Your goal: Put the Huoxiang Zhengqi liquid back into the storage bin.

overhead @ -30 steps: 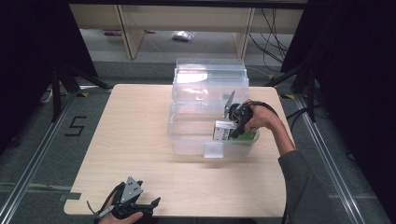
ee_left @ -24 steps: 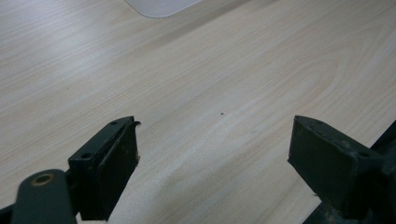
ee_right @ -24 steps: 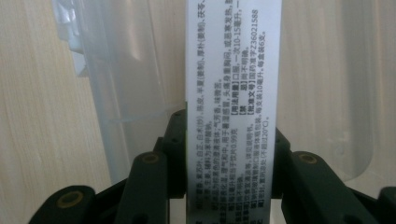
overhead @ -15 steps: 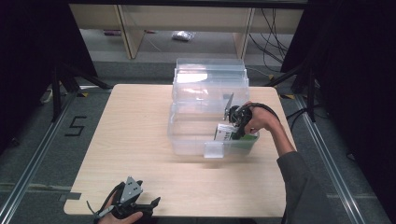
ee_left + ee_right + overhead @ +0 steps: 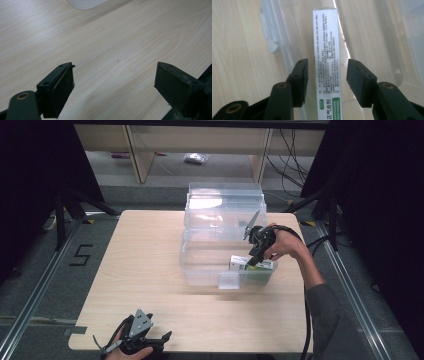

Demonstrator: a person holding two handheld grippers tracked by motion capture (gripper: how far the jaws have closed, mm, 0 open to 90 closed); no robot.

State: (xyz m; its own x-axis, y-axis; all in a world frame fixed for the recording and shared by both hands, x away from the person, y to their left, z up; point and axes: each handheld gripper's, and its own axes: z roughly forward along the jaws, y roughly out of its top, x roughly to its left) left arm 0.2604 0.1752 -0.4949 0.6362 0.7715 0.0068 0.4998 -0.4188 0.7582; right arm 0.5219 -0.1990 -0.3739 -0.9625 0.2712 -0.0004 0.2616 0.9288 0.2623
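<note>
Slim white box (image 5: 327,50) with small black print and a green label at one end, lying flat on the floor of the clear bin (image 5: 200,265). Long side along the bin's front wall, just inside it, at the bin's right end (image 5: 252,264). Free on both long sides, touching no pad.

Clear glossy plastic bin (image 5: 200,265), matt printed cardboard box (image 5: 327,50), pale wood-grain table (image 5: 140,260)
</note>
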